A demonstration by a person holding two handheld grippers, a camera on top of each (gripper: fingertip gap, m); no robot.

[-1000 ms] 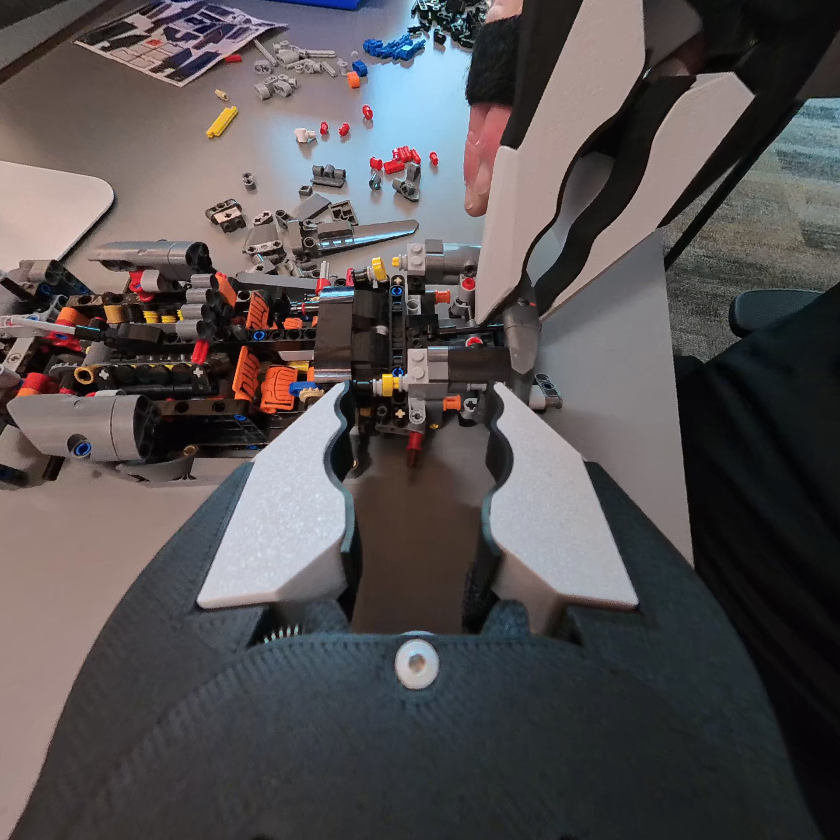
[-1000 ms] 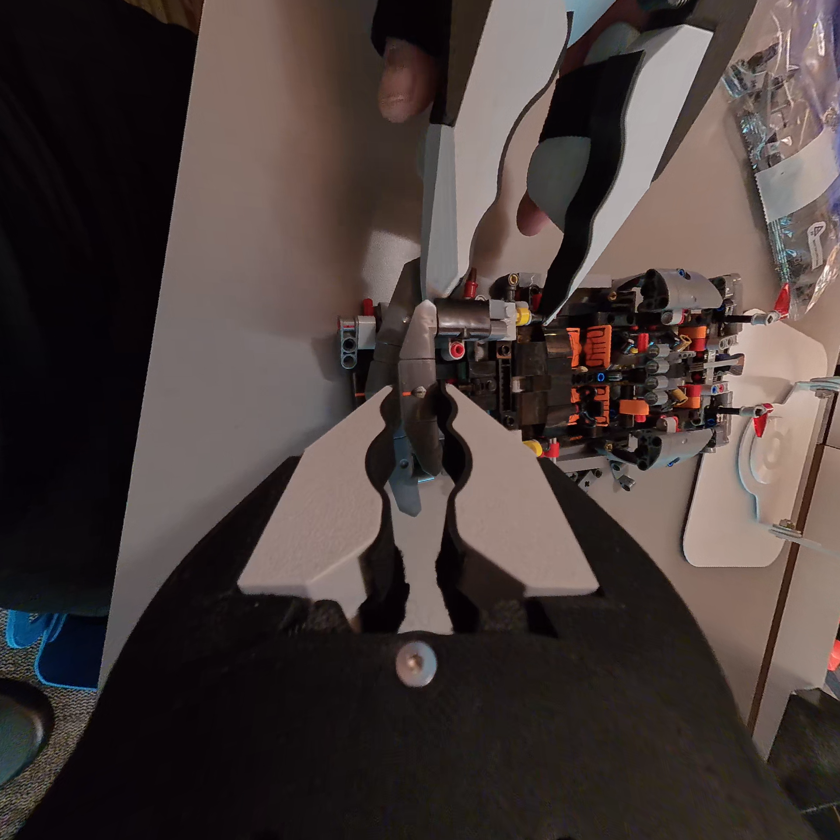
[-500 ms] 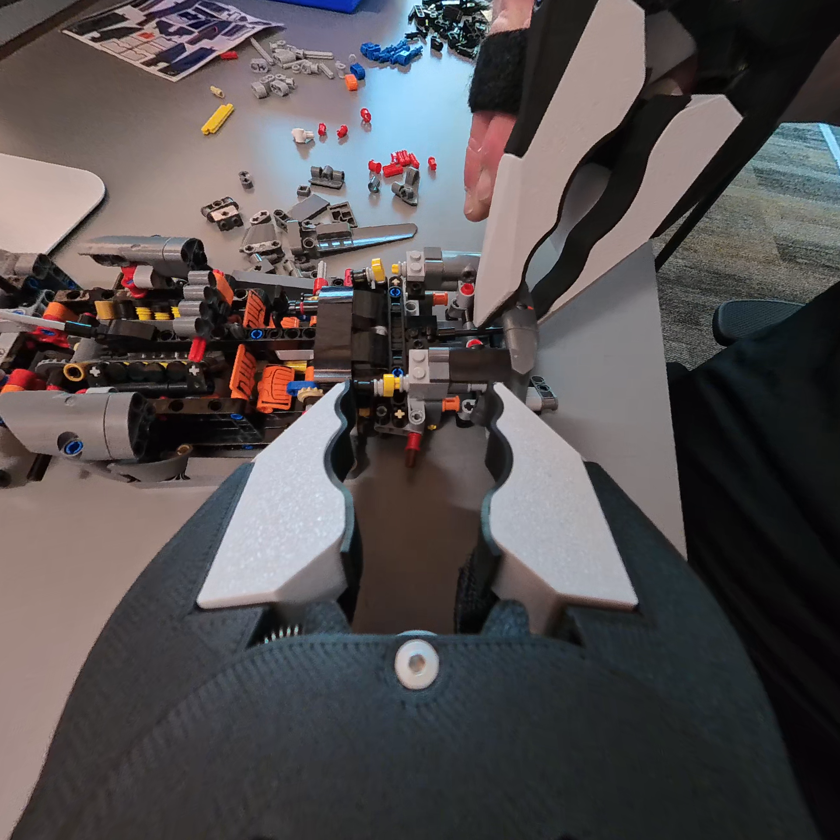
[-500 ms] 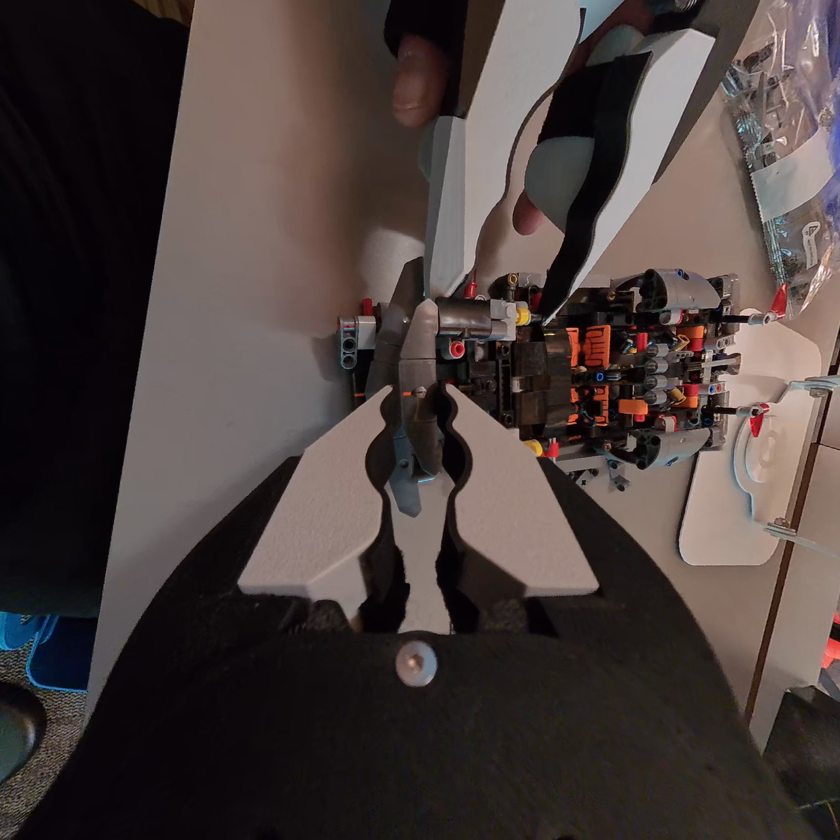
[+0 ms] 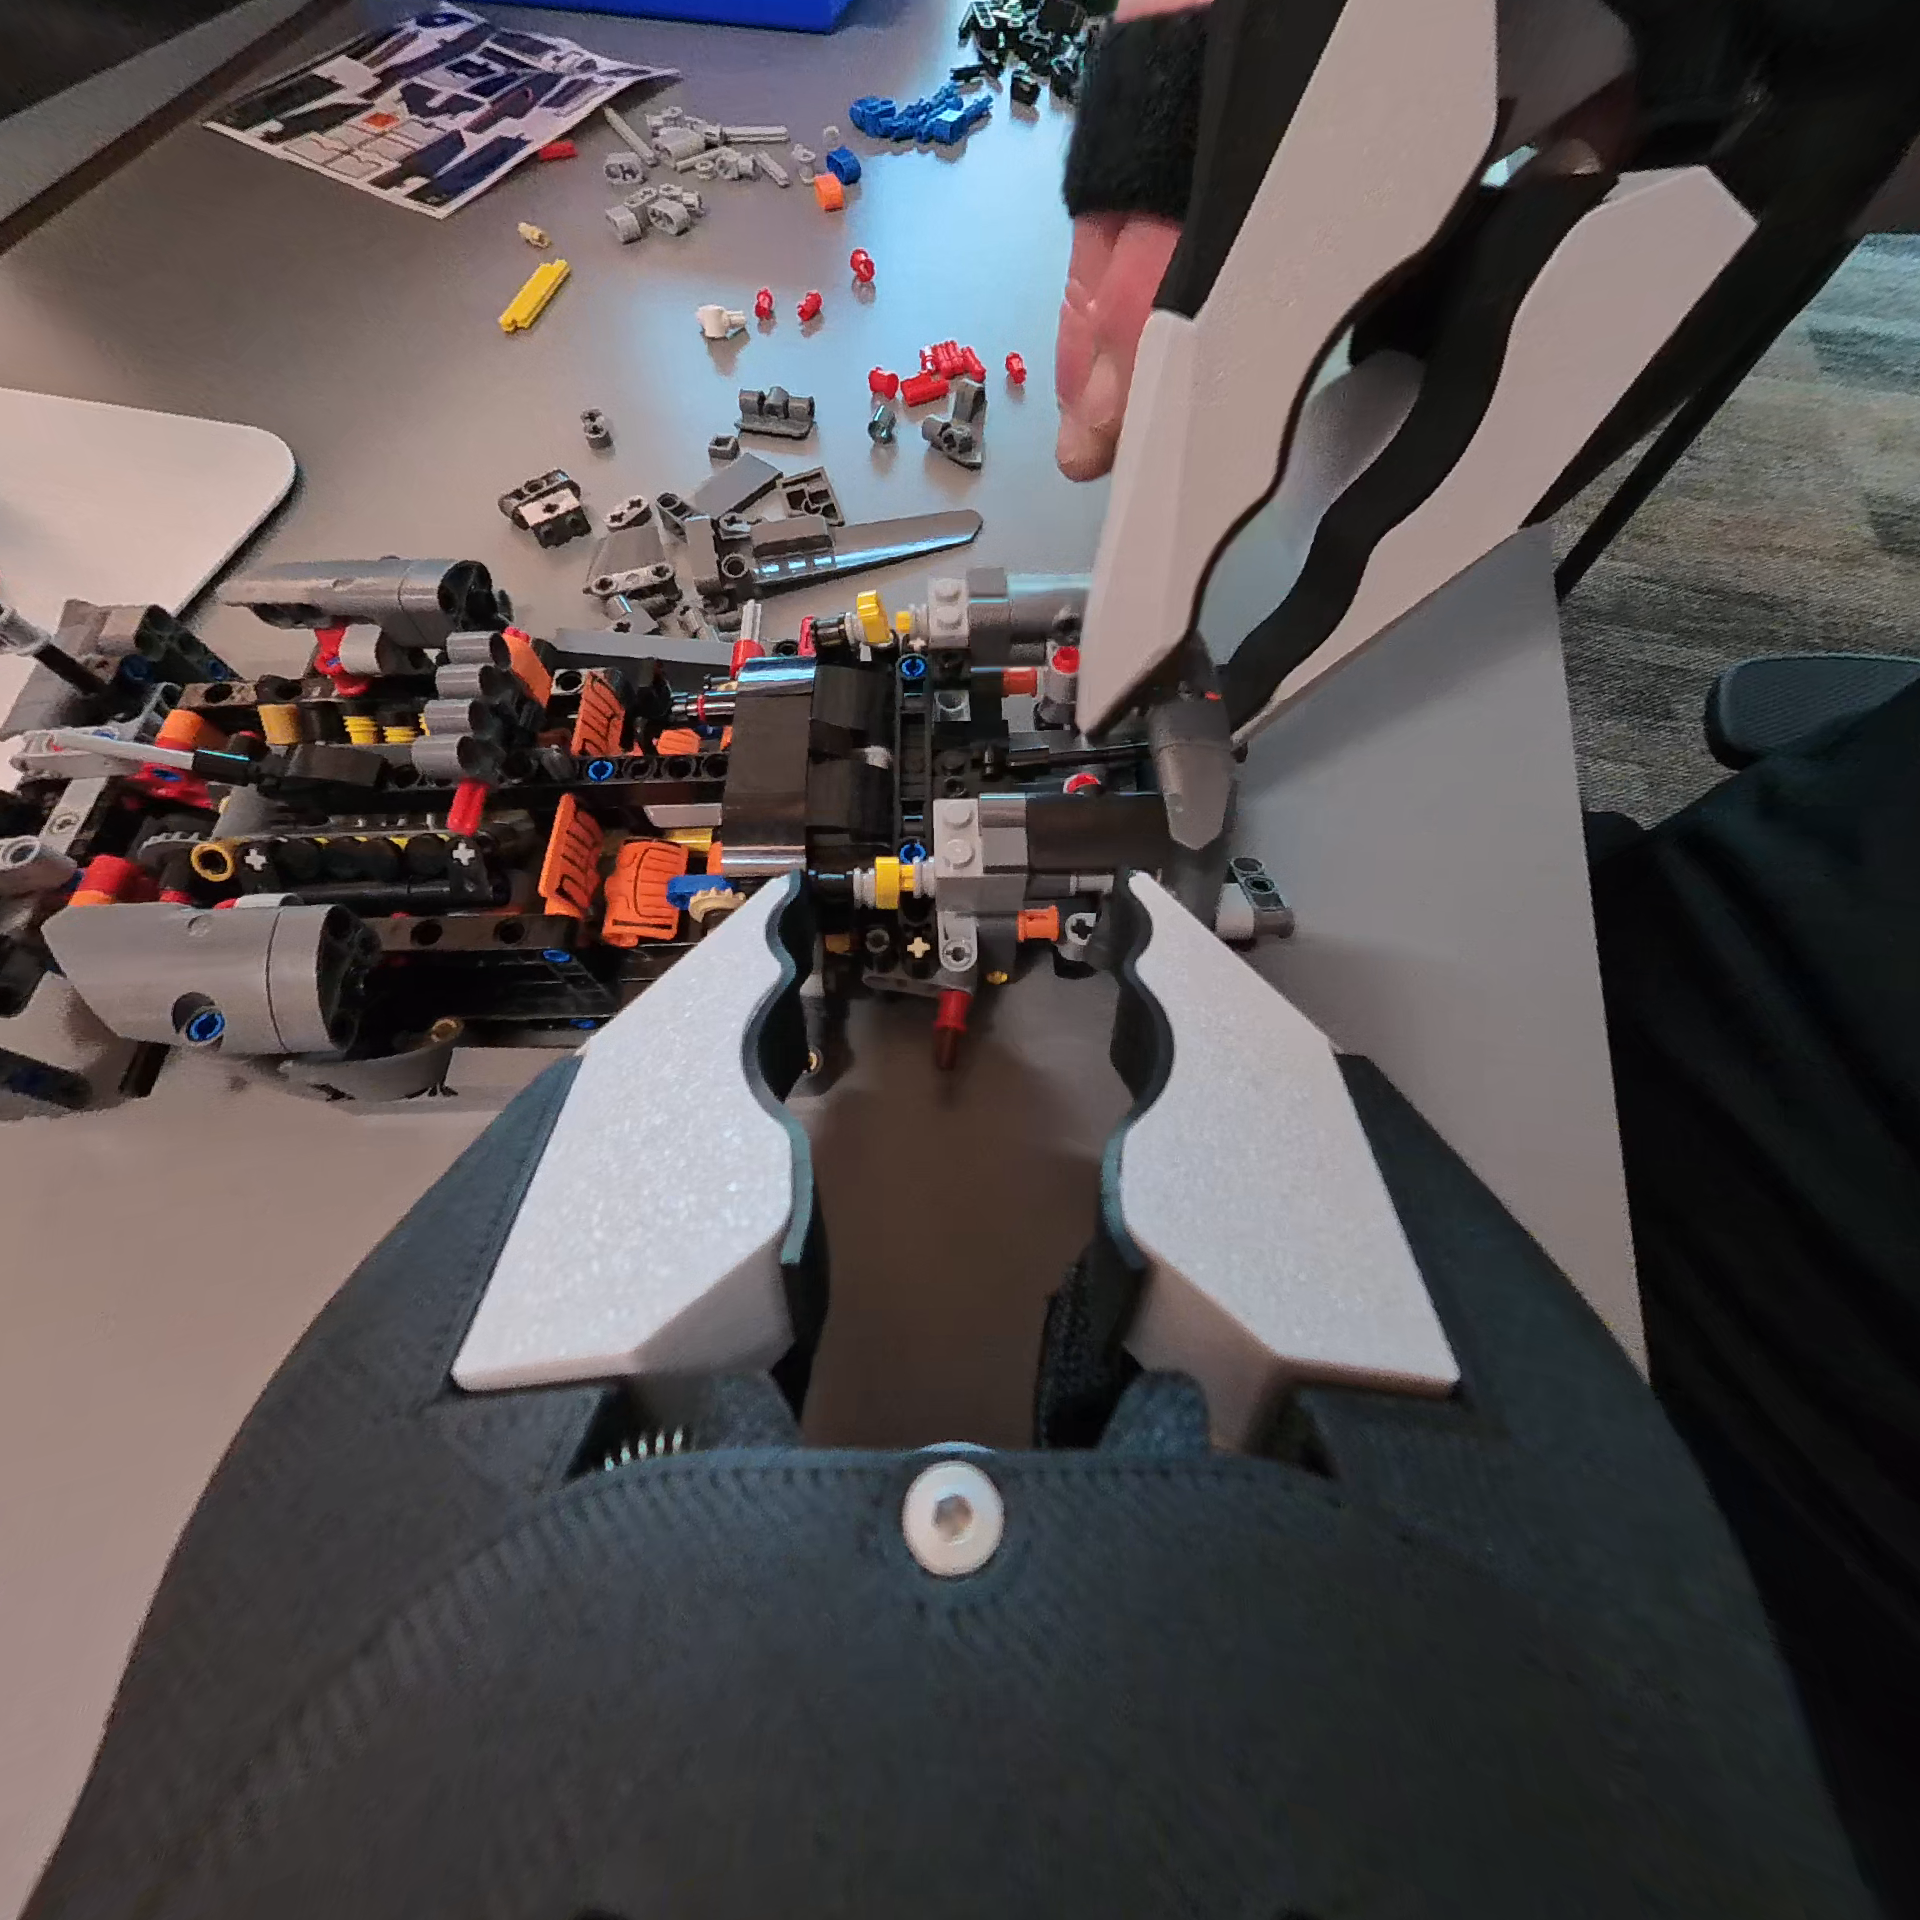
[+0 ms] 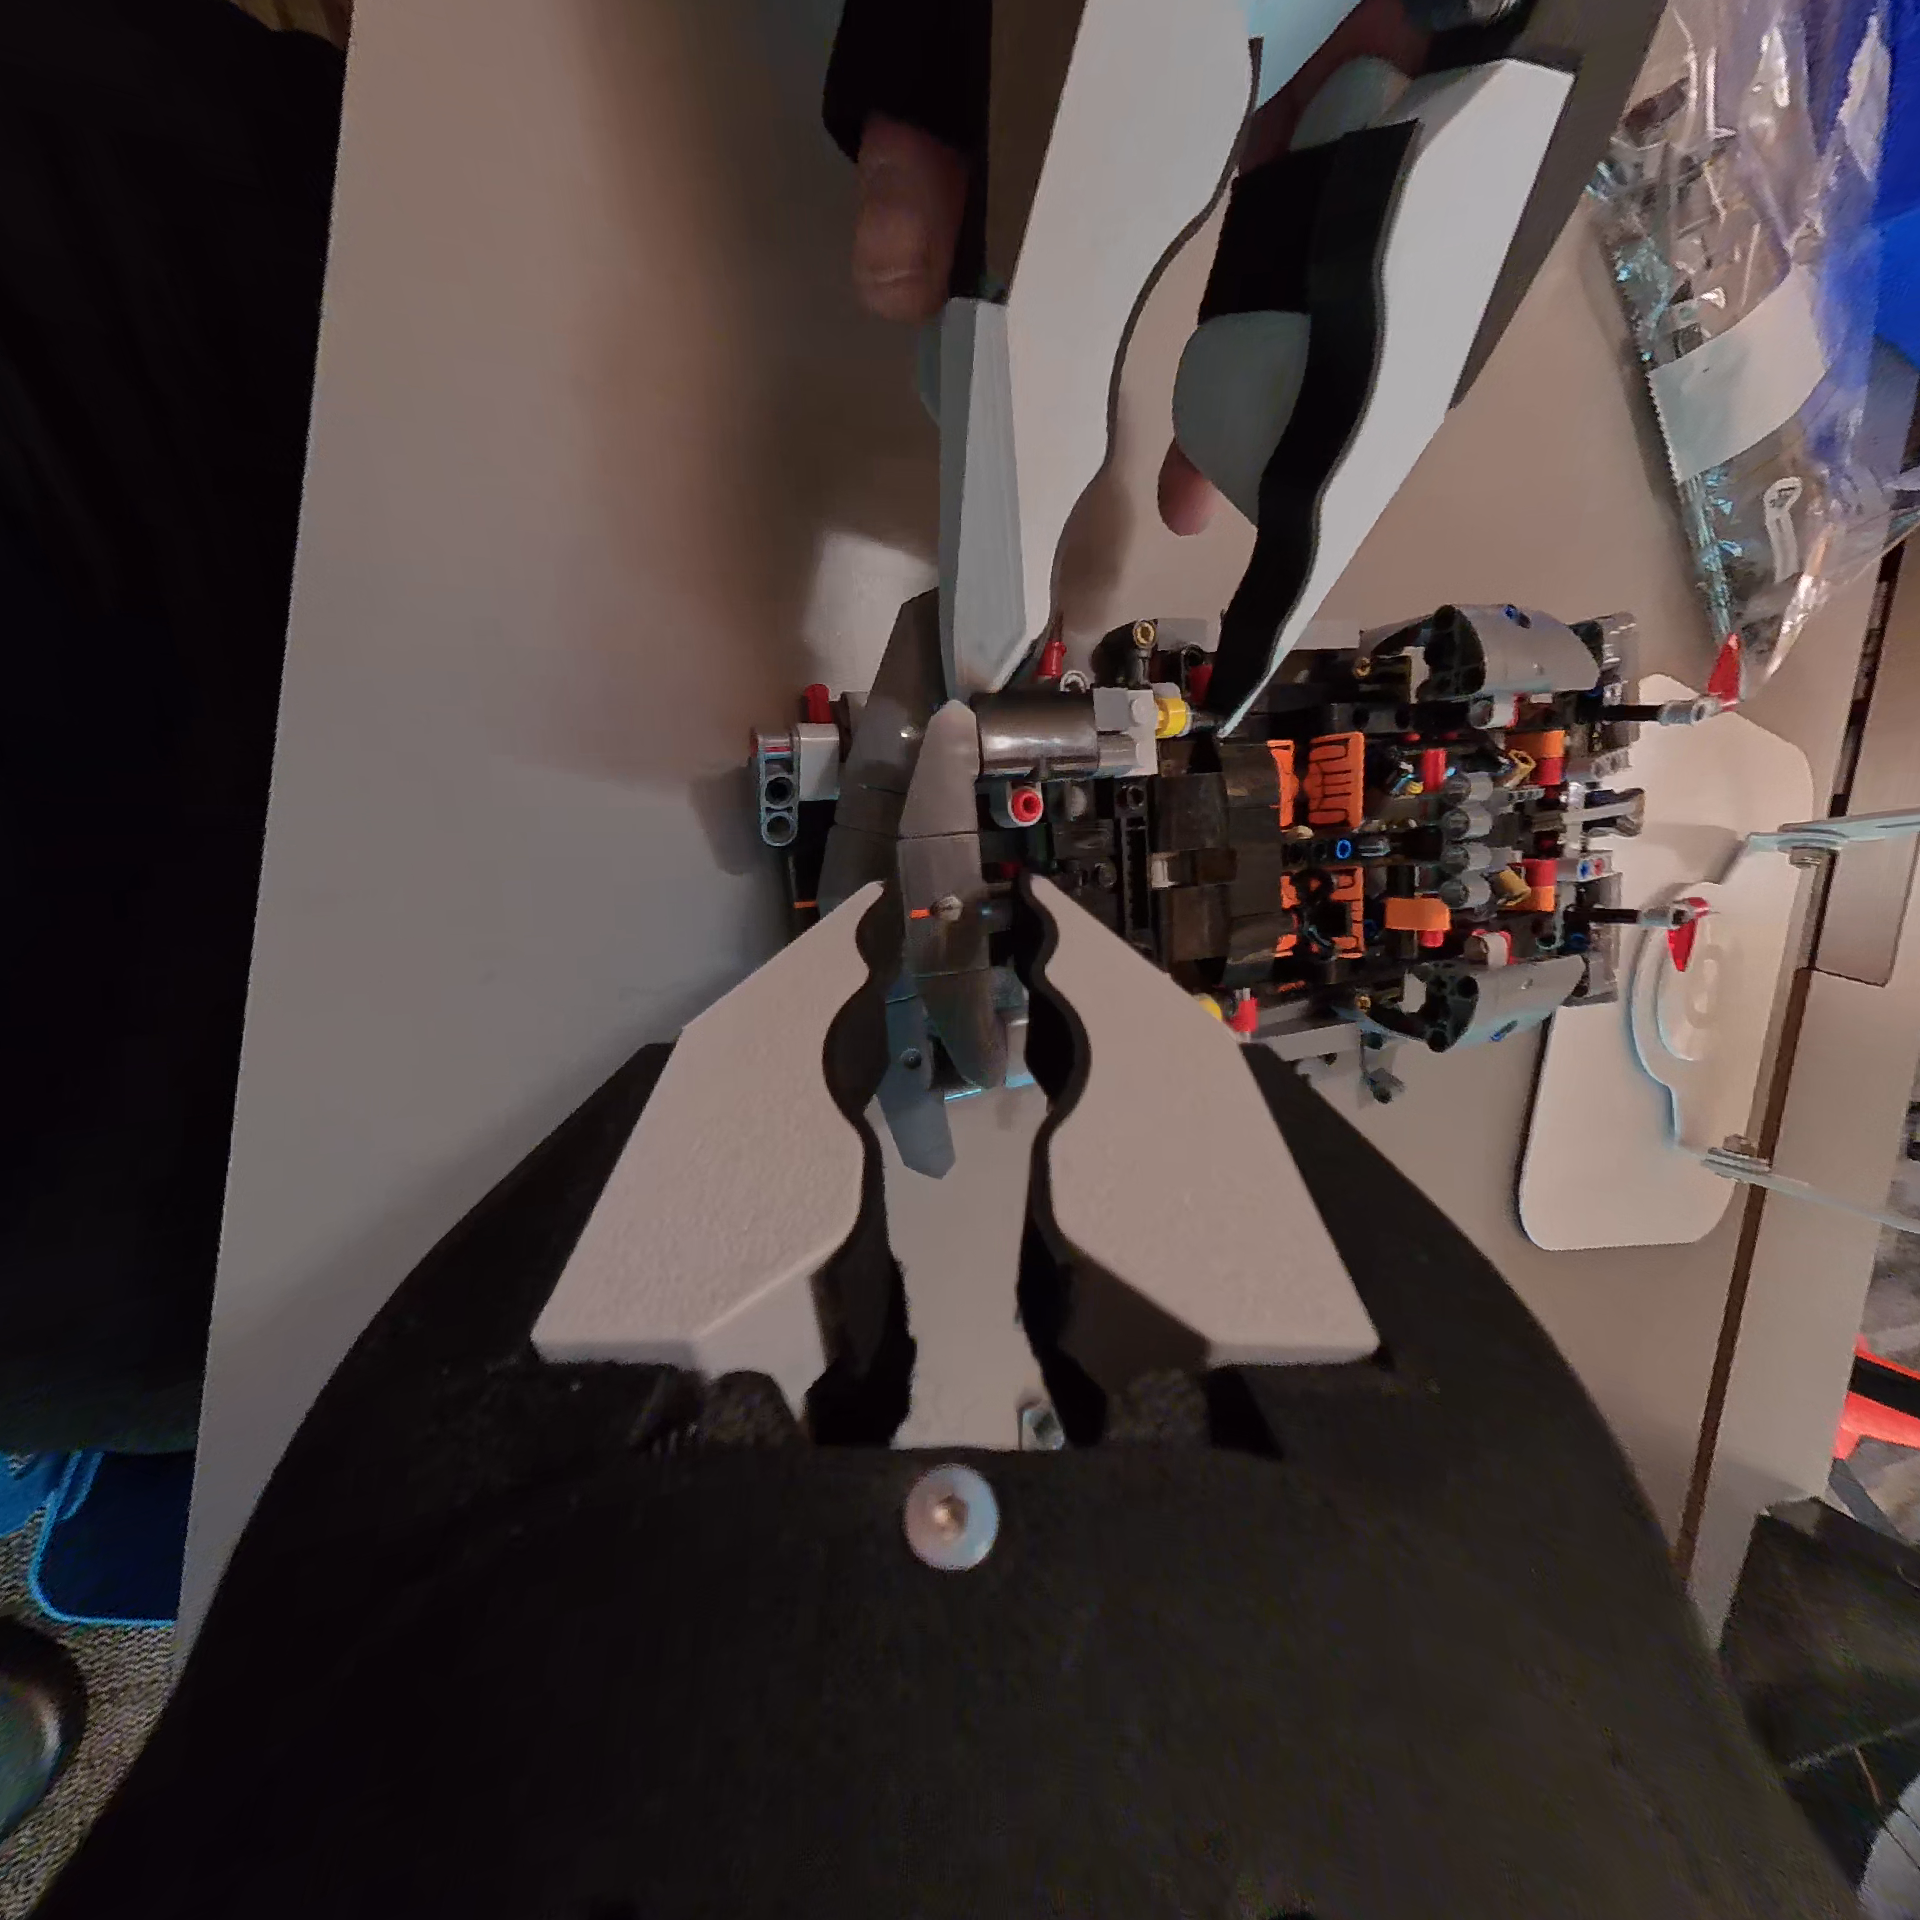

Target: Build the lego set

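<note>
Grippers both meet the brick model (image 5: 831,769) at its table-edge end; your left gripper (image 5: 956,925) brackets it widely — your right gripper (image 6: 956,925) has narrowed about its grey fin (image 6: 940,831), contact unclear; likely light, brittle — hold the frame.

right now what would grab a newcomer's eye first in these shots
The big half-built brick model, black and grey with orange parts, fills the table's middle. Both claws work its near end: the left claw straddles it, the right claw sits around a grey pointed panel. Loose red, blue and grey pieces lie scattered behind.
</note>
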